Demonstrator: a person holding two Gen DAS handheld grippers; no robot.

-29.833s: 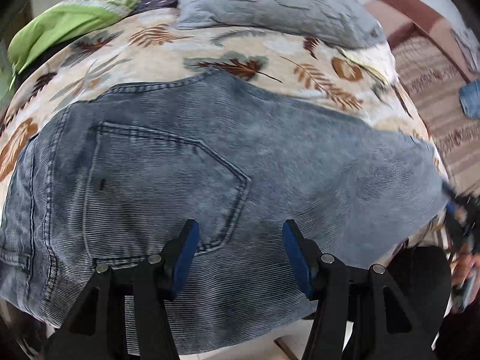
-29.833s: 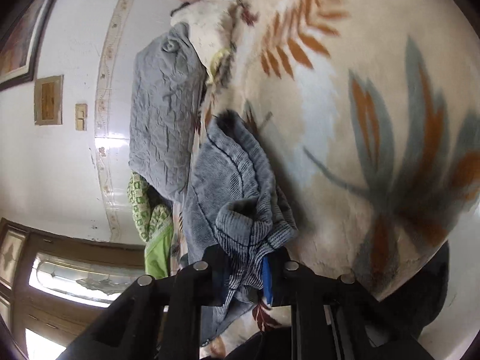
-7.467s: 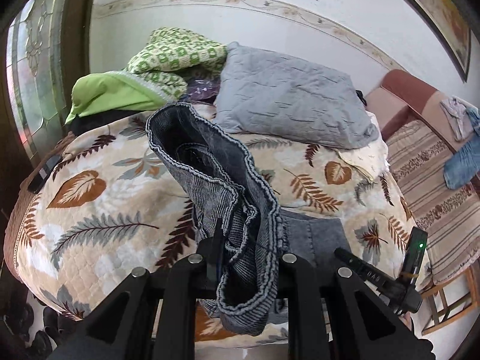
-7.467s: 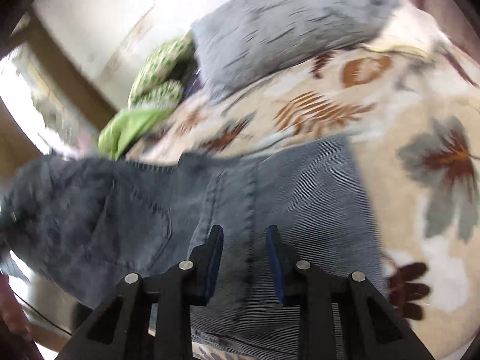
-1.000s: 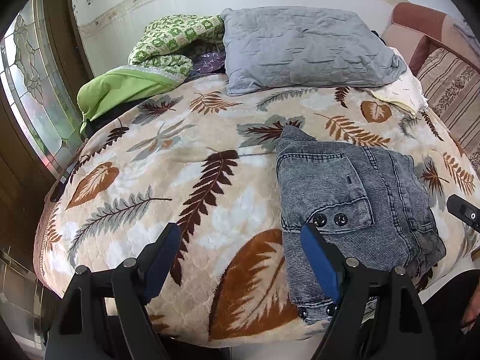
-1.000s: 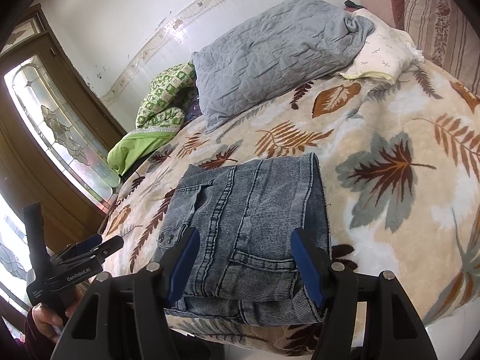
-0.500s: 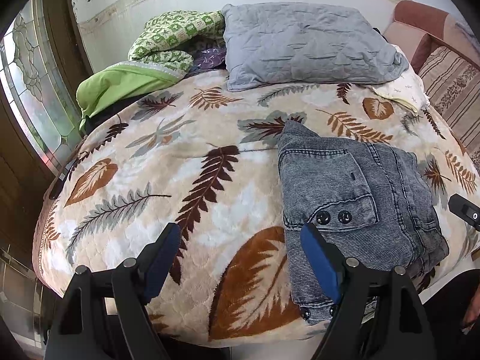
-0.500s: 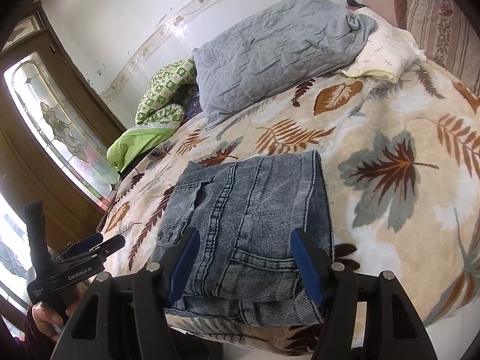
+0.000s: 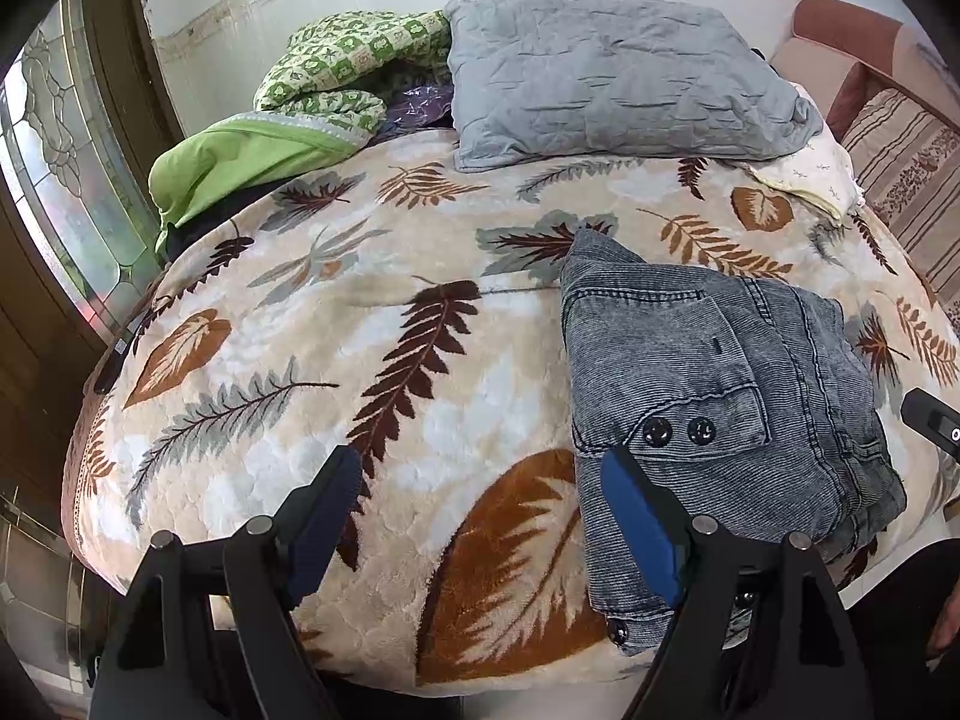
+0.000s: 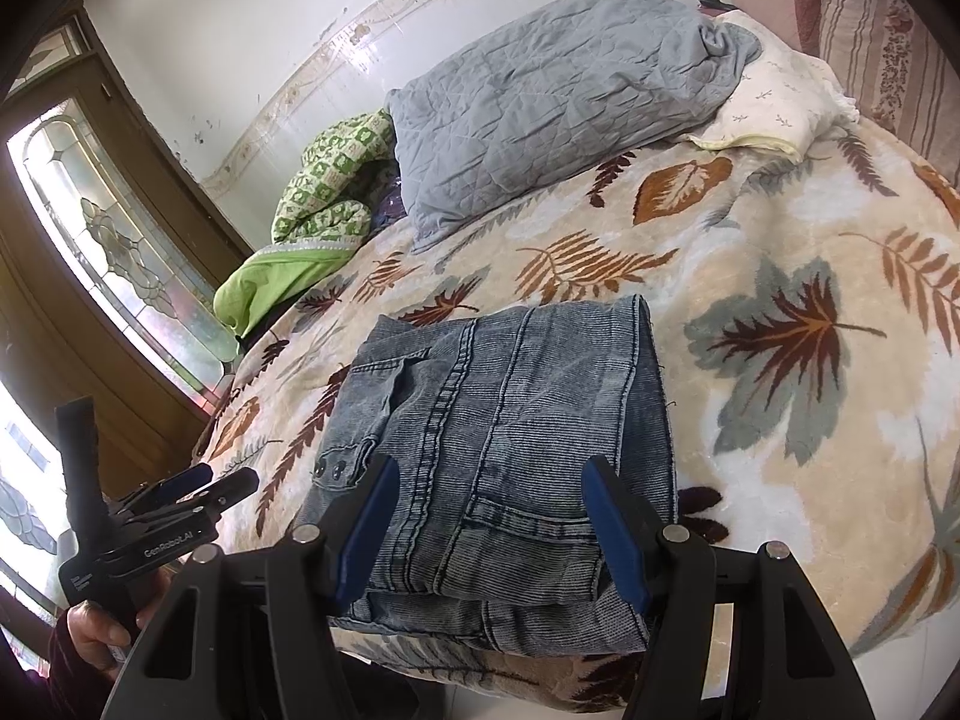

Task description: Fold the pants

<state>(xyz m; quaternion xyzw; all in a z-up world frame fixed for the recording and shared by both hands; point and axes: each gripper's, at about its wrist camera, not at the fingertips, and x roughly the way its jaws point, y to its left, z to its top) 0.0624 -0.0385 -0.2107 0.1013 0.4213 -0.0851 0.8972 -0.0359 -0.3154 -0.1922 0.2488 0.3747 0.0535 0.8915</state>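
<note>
The grey-blue denim pants lie folded into a compact stack near the front edge of the bed; they also show in the right wrist view. My left gripper is open and empty, held off the bed's front edge to the left of the pants. My right gripper is open and empty, just in front of the folded stack without touching it. The left gripper also appears at the lower left of the right wrist view, held in a hand.
The bed has a leaf-patterned blanket. A grey pillow and a green patterned blanket lie at the head. A striped sofa stands to the right. A glass-panelled door is at the left.
Both grippers have pulled back slightly from the bed. The folded pants have not moved.
</note>
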